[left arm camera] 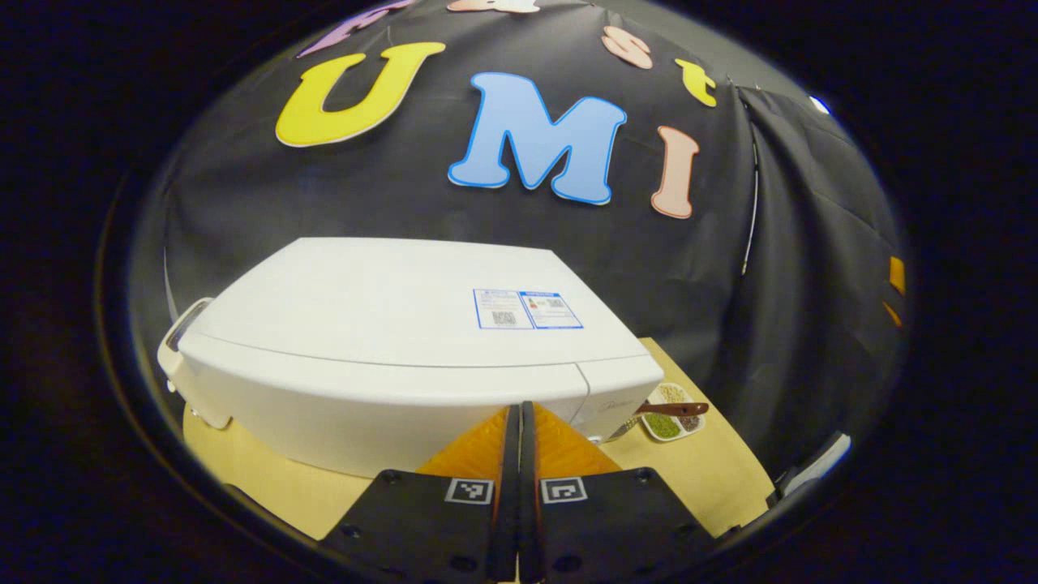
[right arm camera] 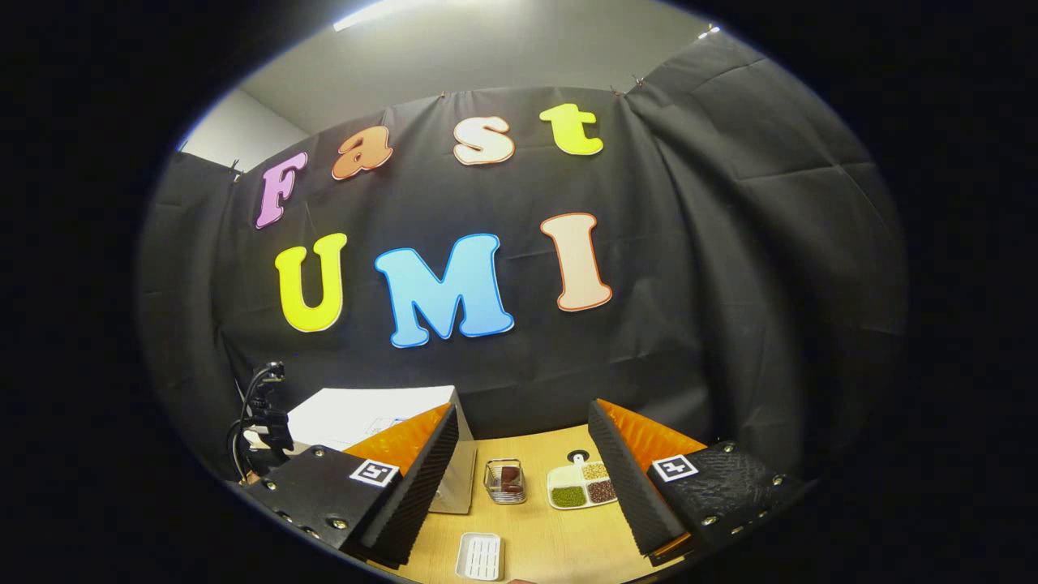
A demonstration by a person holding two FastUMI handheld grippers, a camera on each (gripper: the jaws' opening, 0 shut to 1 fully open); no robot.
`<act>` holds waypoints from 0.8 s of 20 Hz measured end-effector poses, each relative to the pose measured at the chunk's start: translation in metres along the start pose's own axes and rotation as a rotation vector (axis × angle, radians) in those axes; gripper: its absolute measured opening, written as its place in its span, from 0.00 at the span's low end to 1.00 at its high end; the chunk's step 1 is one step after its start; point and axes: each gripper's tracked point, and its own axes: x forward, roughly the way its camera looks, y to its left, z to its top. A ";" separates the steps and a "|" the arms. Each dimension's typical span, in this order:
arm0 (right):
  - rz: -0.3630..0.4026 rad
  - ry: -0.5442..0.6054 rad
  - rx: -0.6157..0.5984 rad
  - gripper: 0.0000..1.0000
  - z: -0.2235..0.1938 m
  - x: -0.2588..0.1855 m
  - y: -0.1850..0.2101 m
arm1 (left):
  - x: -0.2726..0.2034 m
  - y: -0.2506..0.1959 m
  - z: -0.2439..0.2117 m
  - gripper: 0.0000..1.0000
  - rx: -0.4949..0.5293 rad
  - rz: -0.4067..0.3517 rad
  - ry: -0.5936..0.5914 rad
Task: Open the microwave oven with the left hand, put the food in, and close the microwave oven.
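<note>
The white microwave [left arm camera: 389,341] stands shut on the wooden table [left arm camera: 697,478], seen from above in the left gripper view. My left gripper [left arm camera: 519,412] is shut with nothing between its fingers, its tips in front of the microwave's upper front edge, near the seam beside the door. A white divided plate [left arm camera: 671,415] of green, yellow and brown grains lies to the microwave's right. In the right gripper view my right gripper [right arm camera: 522,405] is open and holds nothing. The divided plate [right arm camera: 581,485] and a small clear basket [right arm camera: 505,480] of brown food lie beyond its fingers, the microwave [right arm camera: 365,415] to the left.
A small white ribbed tray [right arm camera: 479,556] lies near the table's front edge. A brown handle [left arm camera: 677,408] rests across the divided plate. A black device with cables [right arm camera: 261,422] stands left of the microwave. Black cloth closes the booth behind and to the right.
</note>
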 end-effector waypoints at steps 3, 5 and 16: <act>0.026 -0.009 0.004 0.98 0.007 -0.001 0.023 | -0.043 0.007 0.047 0.10 0.072 0.025 -0.118; 0.046 -0.023 -0.003 0.98 0.017 -0.002 0.043 | -0.086 0.013 0.088 0.07 0.125 0.054 -0.214; 0.109 -0.109 -0.085 0.98 0.074 -0.041 0.151 | -0.303 0.062 0.210 0.94 0.112 0.135 -0.528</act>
